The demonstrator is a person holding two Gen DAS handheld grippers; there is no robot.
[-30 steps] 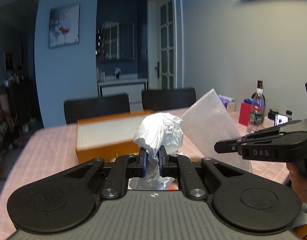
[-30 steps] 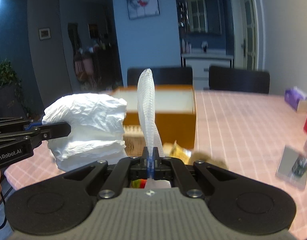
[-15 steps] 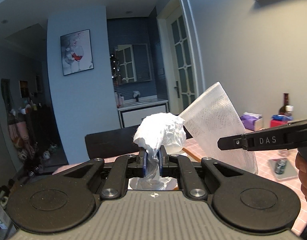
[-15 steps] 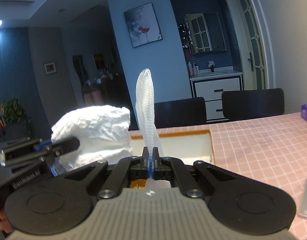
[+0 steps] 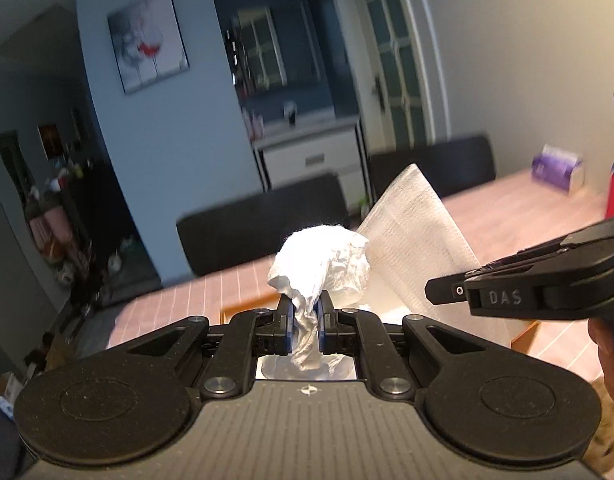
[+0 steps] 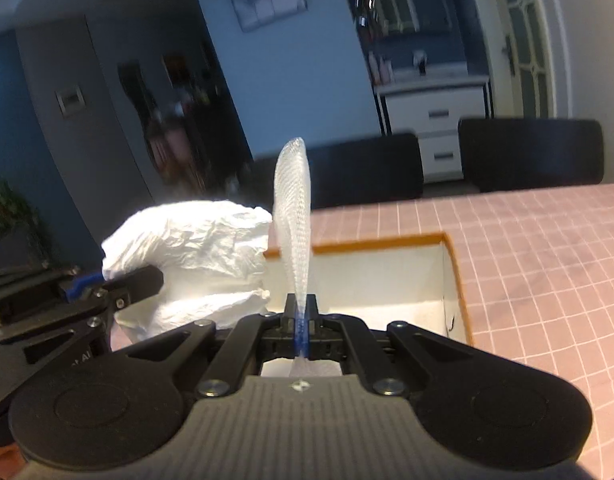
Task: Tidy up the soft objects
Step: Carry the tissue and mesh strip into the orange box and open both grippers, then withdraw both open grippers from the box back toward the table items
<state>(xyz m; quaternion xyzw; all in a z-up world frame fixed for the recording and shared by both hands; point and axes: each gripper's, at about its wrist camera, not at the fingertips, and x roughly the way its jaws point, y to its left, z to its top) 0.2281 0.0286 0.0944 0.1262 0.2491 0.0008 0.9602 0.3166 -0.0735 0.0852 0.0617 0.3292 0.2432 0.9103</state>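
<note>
So on my end, the left gripper (image 5: 305, 322) had its jaws clamped tight on a crumpled white tissue wad (image 5: 321, 264), which puffed out just past the fingertips at about 12 o'clock. The right gripper (image 6: 301, 322) was pinched shut on a thin white mesh cloth (image 6: 293, 216) that stood up edge-on, also at 12. From the left cam that cloth fanned out at around 1 o'clock, right beside the wad. Just past both sat the open orange box (image 6: 455, 268) on the pink checked table (image 6: 547, 260), with two black chairs (image 6: 531, 154) further back.
</note>
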